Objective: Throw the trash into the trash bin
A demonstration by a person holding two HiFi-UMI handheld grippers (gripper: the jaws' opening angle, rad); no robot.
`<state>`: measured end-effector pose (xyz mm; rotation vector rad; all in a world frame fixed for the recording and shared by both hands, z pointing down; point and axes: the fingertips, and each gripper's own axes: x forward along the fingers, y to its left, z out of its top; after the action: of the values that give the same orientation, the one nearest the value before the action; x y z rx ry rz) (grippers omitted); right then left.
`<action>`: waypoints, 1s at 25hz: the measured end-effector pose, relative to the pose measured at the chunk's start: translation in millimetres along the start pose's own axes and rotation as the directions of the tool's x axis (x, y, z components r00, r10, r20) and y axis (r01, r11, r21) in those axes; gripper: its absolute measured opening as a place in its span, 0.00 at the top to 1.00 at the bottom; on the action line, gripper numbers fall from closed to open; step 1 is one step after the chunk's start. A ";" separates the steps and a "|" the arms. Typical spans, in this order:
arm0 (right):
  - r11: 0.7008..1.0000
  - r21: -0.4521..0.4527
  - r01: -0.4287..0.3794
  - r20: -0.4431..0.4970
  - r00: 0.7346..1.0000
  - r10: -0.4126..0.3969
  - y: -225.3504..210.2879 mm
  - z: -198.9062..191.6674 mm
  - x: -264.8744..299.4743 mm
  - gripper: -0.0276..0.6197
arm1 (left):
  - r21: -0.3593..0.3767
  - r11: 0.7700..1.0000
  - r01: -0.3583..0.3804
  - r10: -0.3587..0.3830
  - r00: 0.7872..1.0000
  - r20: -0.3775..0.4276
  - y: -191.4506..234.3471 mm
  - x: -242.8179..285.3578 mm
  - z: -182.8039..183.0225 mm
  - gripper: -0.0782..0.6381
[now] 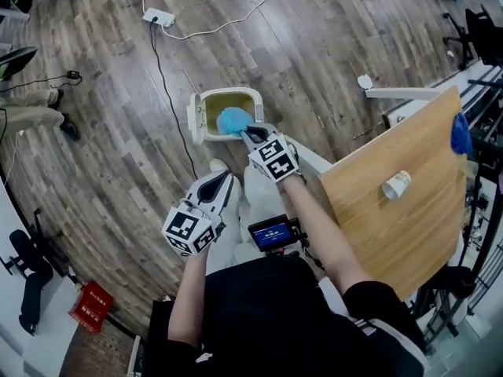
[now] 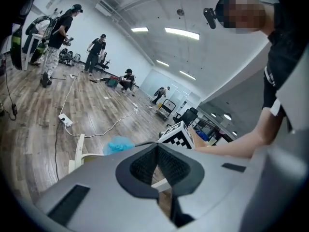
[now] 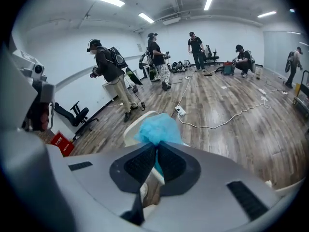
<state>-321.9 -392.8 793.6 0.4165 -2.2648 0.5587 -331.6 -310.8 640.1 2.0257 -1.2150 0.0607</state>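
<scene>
While outstretched right tongs (image 1: 250, 134) pinch trash (image 1: 232, 121) over the bin (image 1: 196, 108), left tongs (image 1: 225, 178) hang closed.

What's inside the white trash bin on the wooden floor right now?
A yellowish lining shows inside the white trash bin. The crumpled blue trash, pinched by the right gripper, sits over the opening and hides the bottom beneath it.

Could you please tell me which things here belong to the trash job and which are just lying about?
Job: blue wad in the right hand-held gripper, trash bin, perhaps the paper cup.
Lying about: power strip, red box.
</scene>
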 end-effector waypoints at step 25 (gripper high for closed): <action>0.997 -0.017 0.077 -0.144 0.986 -0.079 -45.4 -66.3 117.2 0.93 | -0.024 0.999 -0.030 0.030 0.999 -0.019 109.4 15.0 -32.7 0.90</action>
<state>-339.7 -412.2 933.2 0.4429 -2.1030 0.5186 -397.4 -329.8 732.7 1.9817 -1.2288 0.0784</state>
